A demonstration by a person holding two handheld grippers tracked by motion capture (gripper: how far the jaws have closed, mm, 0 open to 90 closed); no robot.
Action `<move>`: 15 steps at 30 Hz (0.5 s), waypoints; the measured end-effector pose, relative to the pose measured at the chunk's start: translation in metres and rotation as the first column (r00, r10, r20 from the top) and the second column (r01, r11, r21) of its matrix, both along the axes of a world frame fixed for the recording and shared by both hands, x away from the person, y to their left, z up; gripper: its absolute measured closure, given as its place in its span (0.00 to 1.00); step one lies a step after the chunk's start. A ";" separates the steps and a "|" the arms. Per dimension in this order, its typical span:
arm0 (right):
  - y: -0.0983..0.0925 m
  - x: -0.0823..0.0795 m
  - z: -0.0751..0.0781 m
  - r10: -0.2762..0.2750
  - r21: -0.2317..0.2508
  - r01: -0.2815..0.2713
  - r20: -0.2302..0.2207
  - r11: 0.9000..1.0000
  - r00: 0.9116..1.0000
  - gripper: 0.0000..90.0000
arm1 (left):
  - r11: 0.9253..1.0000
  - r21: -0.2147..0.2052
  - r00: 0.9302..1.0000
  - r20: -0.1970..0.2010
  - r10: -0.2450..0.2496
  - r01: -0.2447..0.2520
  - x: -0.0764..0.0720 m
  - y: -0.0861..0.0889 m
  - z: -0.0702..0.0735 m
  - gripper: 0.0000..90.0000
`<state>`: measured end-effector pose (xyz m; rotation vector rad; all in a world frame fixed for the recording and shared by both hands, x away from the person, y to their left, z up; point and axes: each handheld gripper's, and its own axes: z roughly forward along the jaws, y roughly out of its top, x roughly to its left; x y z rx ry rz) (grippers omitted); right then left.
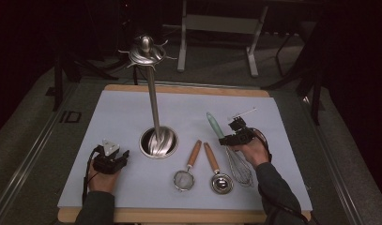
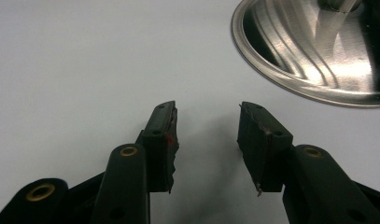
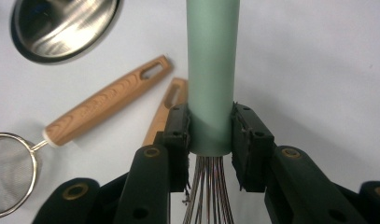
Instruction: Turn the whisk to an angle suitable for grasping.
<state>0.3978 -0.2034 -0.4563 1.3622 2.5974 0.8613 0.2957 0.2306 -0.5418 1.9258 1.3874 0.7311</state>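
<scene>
The right gripper (image 3: 210, 135) pinches the whisk (image 3: 213, 70) by its green handle, right of 2 wooden-handled tools on the counter (image 1: 123, 112). The left gripper (image 2: 206, 140) rests with jaws spread. No readable writing.

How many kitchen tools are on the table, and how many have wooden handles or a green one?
Wooden-handled tools: 2, the small mesh strainer and the small round steel ladle
Green-handled tools: 1, the wire whisk, held by the right gripper
Tall steel hanging stands with a round base: 1
Total: 4
</scene>
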 end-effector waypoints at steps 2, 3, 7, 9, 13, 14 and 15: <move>-0.001 -0.002 0.003 -0.002 0.011 0.001 0.021 1.000 1.000 0.77 | 1.000 0.000 1.000 0.000 0.001 -0.001 0.000 0.000 0.000 0.64; -0.001 -0.003 0.005 0.000 0.015 0.000 0.033 1.000 0.999 0.77 | 1.000 0.001 1.000 -0.001 0.001 -0.001 0.000 0.000 0.000 0.64; -0.002 -0.008 0.011 0.005 0.023 -0.007 0.079 1.000 0.997 0.77 | 1.000 0.001 1.000 -0.001 0.002 -0.002 0.000 0.000 0.000 0.64; -0.003 -0.010 0.015 0.006 0.031 -0.009 0.098 0.999 0.995 0.77 | 1.000 0.000 1.000 0.000 0.000 0.000 0.000 0.000 0.000 0.64; -0.002 -0.013 0.022 0.014 0.039 -0.019 0.138 0.999 0.990 0.77 | 1.000 -0.003 1.000 0.001 0.000 0.000 0.000 0.000 0.000 0.64; -0.002 -0.014 0.024 0.013 0.042 -0.020 0.149 0.999 0.989 0.77 | 1.000 -0.003 1.000 0.002 0.000 0.000 0.000 0.000 0.000 0.64; -0.001 -0.015 0.026 0.016 0.048 -0.024 0.161 0.999 0.987 0.77 | 1.000 -0.003 1.000 0.002 0.000 0.000 0.000 0.000 0.000 0.64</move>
